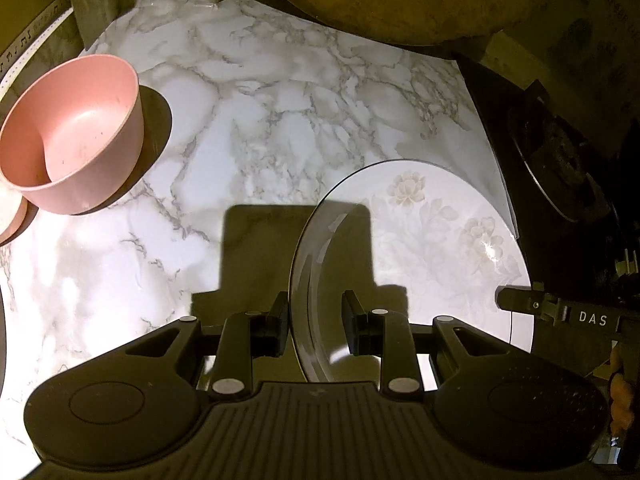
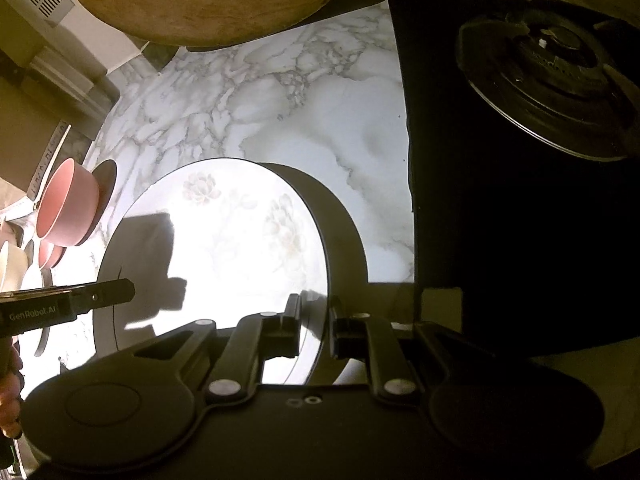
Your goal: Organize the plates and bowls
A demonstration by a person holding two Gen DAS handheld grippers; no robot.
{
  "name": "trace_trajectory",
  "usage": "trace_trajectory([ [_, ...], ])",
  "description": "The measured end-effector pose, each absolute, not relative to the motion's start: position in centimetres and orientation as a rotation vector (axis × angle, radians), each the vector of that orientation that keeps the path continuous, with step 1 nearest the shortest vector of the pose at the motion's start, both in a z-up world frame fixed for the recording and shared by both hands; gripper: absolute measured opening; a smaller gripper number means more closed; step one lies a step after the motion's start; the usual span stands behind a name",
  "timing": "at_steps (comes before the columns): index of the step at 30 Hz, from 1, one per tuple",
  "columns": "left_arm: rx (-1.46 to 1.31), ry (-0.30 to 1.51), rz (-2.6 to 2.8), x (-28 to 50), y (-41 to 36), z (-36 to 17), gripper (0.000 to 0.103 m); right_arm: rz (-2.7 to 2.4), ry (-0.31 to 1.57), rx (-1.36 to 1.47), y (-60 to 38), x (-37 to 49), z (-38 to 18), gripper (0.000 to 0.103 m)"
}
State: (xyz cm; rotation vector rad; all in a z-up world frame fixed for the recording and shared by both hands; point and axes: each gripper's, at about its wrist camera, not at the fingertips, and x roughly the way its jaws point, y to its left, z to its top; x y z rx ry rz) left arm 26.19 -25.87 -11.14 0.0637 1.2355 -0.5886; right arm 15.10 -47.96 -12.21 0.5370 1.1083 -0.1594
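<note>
Both grippers clamp the round white floral-patterned plate (image 1: 420, 240) at opposite rims: left gripper (image 1: 316, 320), right gripper (image 2: 314, 322). It seems to hang just above the marble counter (image 1: 248, 128), near the pink bowl (image 1: 72, 136).

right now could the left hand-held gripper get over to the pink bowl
Probably not yet: the left hand-held gripper is clamped on the floral plate's rim. The marble counter toward the pink bowl looks bare, so once freed, likely yes.

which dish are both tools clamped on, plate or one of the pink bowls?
The flowered white plate: the left tool and right tool each pinch its rim. The pink bowl sits untouched off to the left.
</note>
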Motion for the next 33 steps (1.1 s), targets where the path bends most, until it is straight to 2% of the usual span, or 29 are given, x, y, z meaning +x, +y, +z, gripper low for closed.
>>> trace_trajectory([
  [9,0.046,1.232,-0.588,25.8,-25.7,-11.4,0.026,-0.171,1.101,0.529,-47.9,15.1,-12.3,0.012],
  [14,0.045,1.222,-0.597,25.1,-25.1,-11.2,0.026,-0.184,1.068,0.497,-47.8,14.8,-11.3,0.020],
  [26,0.020,1.158,-0.611,22.9,-22.3,-9.0,0.028,-0.145,0.991,0.421,-45.1,13.9,-8.1,0.026],
  [27,0.020,1.149,-0.608,22.6,-22.0,-8.7,0.033,-0.136,0.986,0.417,-44.7,13.8,-7.8,0.027],
  [28,0.018,1.139,-0.606,22.3,-21.6,-8.5,0.045,-0.130,0.981,0.411,-44.3,13.7,-7.6,0.029],
  [30,0.009,1.110,-0.594,21.8,-20.8,-7.9,0.060,-0.117,0.970,0.398,-43.3,13.5,-7.2,0.031],
  [33,0.003,1.071,-0.578,21.2,-19.4,-7.0,0.061,-0.092,0.955,0.389,-41.9,13.4,-6.5,0.035],
])
